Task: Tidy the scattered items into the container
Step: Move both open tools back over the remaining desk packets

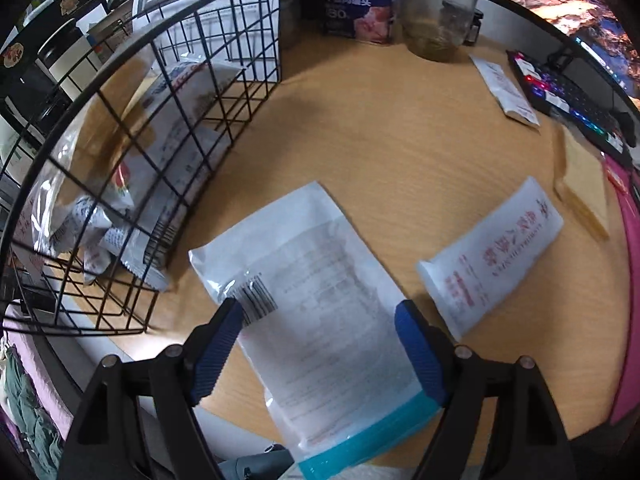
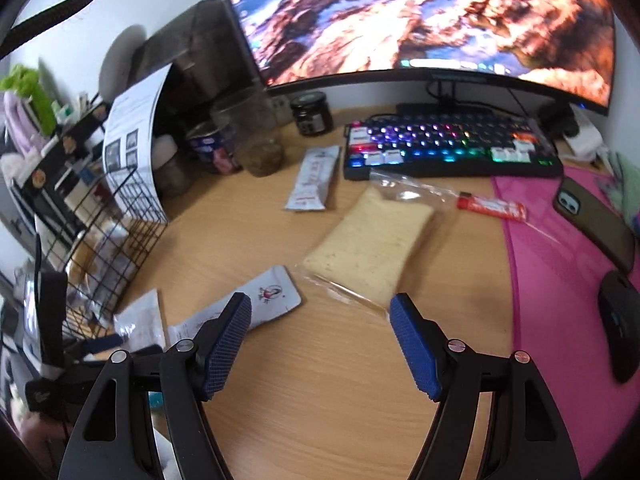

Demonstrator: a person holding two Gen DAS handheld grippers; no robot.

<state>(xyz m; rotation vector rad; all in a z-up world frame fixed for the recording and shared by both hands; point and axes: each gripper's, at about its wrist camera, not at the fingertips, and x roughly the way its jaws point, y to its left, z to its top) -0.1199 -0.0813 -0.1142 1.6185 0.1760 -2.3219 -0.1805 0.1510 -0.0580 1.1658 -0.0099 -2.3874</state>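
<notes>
Wooden desk (image 1: 360, 128) holds everything. Wire basket (image 1: 120, 152) at left has packets inside. Left gripper (image 1: 320, 320) is spread wide over a white pouch (image 1: 320, 280), not squeezing. Right gripper (image 2: 320, 320) is wide apart, empty, near bagged bread (image 2: 372, 244).

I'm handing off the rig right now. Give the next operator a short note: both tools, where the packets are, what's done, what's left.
Left tool: open, over the large white pouch with a teal edge; no grip yet.
Right tool: open, empty, above bare desk near the bagged bread slice.
Done: several packets already lie in the wire basket at the desk's left.
Left on the desk: the large pouch, the white packet with red print beside it, the bread, a narrow white sachet and a red stick packet near the keyboard.
</notes>
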